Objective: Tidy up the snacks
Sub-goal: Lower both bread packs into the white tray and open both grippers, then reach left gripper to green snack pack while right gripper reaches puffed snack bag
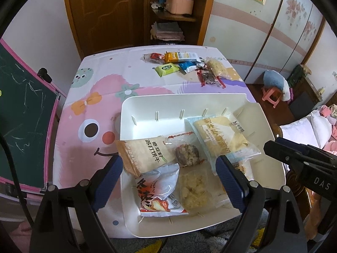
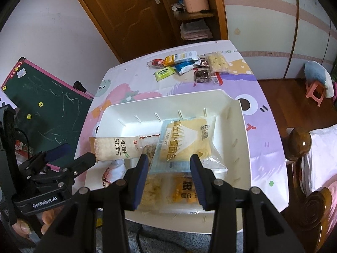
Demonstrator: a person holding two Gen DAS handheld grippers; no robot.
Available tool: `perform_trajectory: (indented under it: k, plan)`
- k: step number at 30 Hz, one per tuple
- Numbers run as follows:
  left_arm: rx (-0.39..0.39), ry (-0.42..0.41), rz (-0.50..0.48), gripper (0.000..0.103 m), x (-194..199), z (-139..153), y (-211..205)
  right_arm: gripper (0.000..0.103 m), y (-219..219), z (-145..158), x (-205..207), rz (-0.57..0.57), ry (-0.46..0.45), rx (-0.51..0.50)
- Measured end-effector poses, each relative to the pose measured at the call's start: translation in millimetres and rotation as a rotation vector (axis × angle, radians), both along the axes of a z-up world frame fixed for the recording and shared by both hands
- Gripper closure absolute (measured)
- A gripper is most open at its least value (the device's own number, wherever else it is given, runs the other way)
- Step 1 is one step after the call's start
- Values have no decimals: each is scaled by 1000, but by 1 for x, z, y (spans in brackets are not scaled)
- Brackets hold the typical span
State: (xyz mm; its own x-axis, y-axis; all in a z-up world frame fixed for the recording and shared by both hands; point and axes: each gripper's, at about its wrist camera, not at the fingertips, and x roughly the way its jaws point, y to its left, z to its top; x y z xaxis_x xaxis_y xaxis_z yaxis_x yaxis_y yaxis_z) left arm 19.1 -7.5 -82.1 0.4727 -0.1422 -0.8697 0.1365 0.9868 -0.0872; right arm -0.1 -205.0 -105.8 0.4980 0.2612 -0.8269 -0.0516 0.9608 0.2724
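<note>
Snacks stacked in the white bin (image 1: pixel 147 103) on the desk (image 1: pixel 88 80)

Bread packet (image 2: pixel 185 139) hides lower packets, long axis pointing away; cracker packet (image 2: pixel 118 148) lies crosswise; left gripper (image 1: pixel 170 181) and right gripper (image 2: pixel 169 181) jaws spread, holding nothing.

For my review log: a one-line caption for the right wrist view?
Open right gripper above white bin holding snack packets; more snacks across the table.

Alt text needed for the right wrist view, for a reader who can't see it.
A white bin on a cartoon-print tablecloth holds several snack packets, a yellow bread packet on top; the right tongs hover open over its near end, holding nothing. More loose snacks wait at the table's far edge, and the left tongs sit open by the bin's left side.
</note>
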Motion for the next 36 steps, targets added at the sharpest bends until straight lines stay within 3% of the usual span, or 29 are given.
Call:
perform_trajectory:
  k: [11,21,26,31,36]
  plan:
    - [39,35,-35,14,36,-3,-15,62,-15,-6,26,5,6,-8]
    - [224,-208,-166,13,116,80,-47,61,-54,56,113,2,-90,-57]
    - [260,-242,-211,7,185,98,-58,50,-82,80,175,-54,-111,-44]
    - [216,-174,-180,7,268,85,-52,47,-99,69,238,-81,-65,-27]
    - [192,-55,-175,7,332,27,-50,44,-95,15,294,-58,46,-54]
